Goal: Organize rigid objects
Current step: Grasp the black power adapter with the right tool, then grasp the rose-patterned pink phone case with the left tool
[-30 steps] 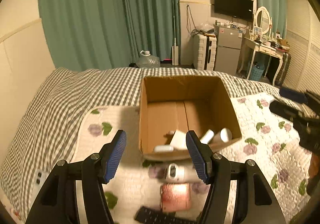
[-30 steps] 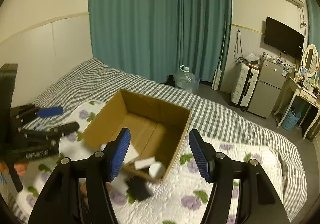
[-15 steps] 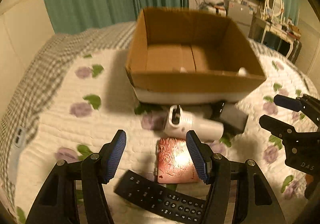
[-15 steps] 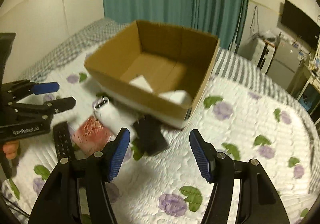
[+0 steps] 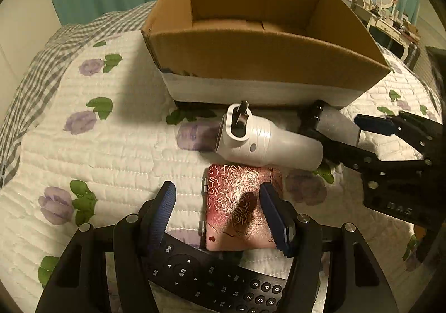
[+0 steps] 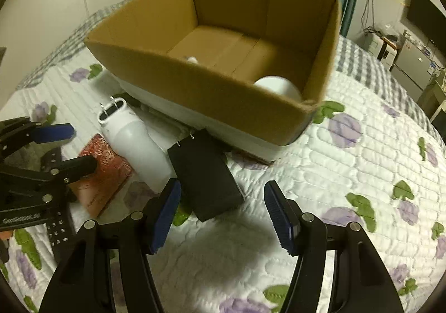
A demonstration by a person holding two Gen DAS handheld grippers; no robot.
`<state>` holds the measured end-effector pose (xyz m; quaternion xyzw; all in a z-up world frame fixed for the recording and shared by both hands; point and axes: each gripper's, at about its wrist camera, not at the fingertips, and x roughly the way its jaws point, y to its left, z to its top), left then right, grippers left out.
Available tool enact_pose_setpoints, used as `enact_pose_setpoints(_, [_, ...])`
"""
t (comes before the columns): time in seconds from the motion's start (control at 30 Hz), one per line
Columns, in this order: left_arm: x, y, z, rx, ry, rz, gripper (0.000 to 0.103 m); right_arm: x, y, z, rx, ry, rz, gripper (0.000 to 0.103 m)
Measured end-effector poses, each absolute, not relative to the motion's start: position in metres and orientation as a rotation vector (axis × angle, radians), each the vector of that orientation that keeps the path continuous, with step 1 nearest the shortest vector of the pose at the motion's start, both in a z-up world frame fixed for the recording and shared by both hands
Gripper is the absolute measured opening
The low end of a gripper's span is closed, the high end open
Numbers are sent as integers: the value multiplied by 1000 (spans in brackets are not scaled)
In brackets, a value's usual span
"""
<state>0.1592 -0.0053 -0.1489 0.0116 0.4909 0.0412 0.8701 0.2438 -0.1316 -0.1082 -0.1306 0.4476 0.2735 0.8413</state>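
The left hand-held gripper (image 5: 217,215) points forward and slightly down, its blue-padded fingers (image 5: 164,209) spread wide with nothing between the pads. The right hand-held gripper (image 6: 223,211) is likewise agape, fingers (image 6: 280,215) parted and gripping nothing, sitting just to the right of its partner and angled toward it.

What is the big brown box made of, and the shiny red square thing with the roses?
The box looks like plain corrugated cardboard: matte brown, with folded flaps on its floor and a frayed corner. The red square case looks like glossy metal or hard plastic, since light glints off its rose pattern and small hinges show on one edge; which one is unclear.
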Motion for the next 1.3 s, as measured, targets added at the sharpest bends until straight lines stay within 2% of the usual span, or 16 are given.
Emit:
enact_pose_setpoints(0.1, [159, -6, -151, 25, 1035, 87, 65, 248, -123, -117, -303, 951, 580, 61])
enact_pose_setpoints(0.17, [158, -7, -152, 23, 1043, 87, 65, 250, -119, -123, -309, 955, 598, 53])
enact_pose_setpoints(0.2, [158, -8, -153, 24, 1046, 88, 65, 250, -117, -124, -314, 948, 593, 52])
enact_pose_setpoints(0.37, [153, -14, -154, 17, 1063, 66, 65, 237, -124, -115, -325, 920, 563, 48])
enact_pose_setpoints(0.47, [151, -22, -160, 15, 1093, 45, 65, 226, -136, -106, -309, 905, 544, 42])
enact_pose_setpoints(0.53, [150, -26, -164, 33, 1105, 56, 68, 220, -145, -100, -303, 897, 533, 40])
enact_pose_setpoints(0.83, [162, -40, -185, 104, 1151, 107, 73, 216, -156, -98, -287, 900, 525, 40])
enact_pose_setpoints(1.1, [151, -34, -174, 67, 1091, 71, 70, 216, -150, -95, -297, 894, 511, 40])
enact_pose_setpoints(1.3, [123, -38, -156, -41, 1068, -43, 70, 193, -162, -67, -306, 830, 455, 40])
